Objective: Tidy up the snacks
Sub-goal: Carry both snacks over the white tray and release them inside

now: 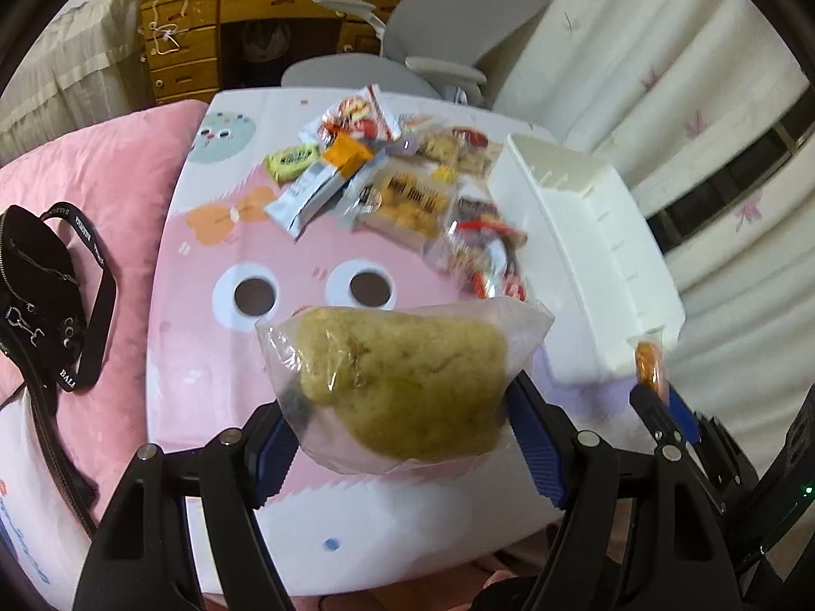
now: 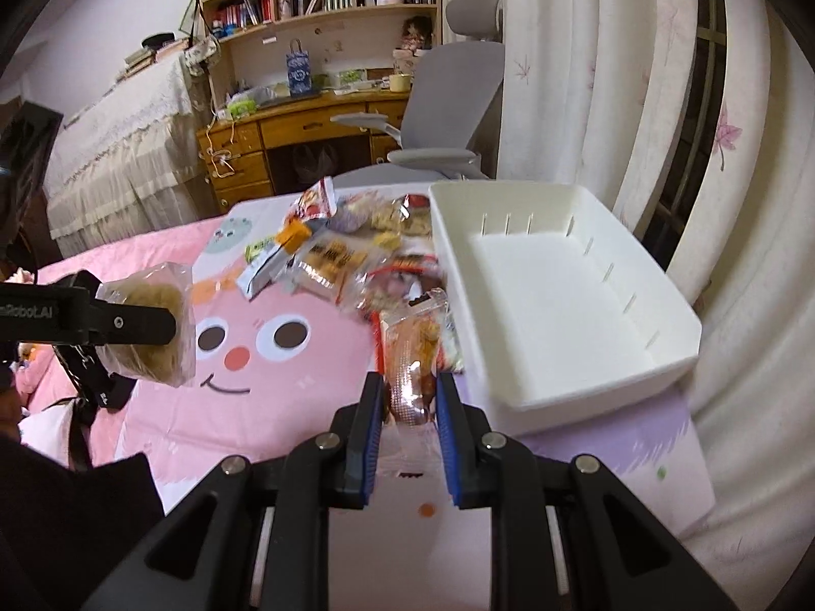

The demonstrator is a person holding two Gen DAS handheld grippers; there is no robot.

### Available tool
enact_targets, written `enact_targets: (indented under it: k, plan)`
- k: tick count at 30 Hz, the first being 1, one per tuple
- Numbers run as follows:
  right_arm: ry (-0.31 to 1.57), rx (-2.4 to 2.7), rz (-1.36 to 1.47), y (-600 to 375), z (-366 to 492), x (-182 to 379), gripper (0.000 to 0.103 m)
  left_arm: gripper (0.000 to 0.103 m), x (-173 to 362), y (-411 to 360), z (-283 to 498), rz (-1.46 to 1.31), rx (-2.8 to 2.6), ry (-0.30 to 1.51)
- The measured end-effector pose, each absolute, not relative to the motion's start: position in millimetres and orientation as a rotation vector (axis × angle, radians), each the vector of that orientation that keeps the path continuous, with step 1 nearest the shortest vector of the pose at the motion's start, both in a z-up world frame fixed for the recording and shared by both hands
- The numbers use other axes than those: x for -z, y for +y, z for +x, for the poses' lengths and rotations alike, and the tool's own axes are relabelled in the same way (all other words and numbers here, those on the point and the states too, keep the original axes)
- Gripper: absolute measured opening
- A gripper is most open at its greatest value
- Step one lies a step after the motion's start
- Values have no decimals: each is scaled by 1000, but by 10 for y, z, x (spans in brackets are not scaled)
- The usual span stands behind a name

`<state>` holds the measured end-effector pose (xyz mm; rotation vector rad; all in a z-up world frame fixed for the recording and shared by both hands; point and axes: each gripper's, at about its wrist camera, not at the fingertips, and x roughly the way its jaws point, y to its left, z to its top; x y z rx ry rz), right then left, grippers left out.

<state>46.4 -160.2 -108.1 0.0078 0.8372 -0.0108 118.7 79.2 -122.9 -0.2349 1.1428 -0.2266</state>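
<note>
Two snacks (image 1: 402, 387) between closed fingers (image 1: 535, 433).

The black bag strap (image 1: 97, 275) lying on the pink bedding carries repeated white lettering; only the fragment "BAL" near its lower end is legible in the left wrist view, the rest being too small and curved to make out. In the right wrist view, the side of the left claw (image 2: 137, 323) shows white print reading "Robot.AI", with its beginning cut off at the frame edge. The snack wrappers' print is blurred beyond reading.
</note>
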Motion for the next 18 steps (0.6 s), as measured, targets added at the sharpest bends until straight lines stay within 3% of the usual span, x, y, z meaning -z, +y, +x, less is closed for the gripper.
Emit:
enact_targets:
  k: [18]
  plan:
    - [821, -151, -90, -3157, 1023, 775, 20, 74, 883, -1132, 1668, -211, 389, 979]
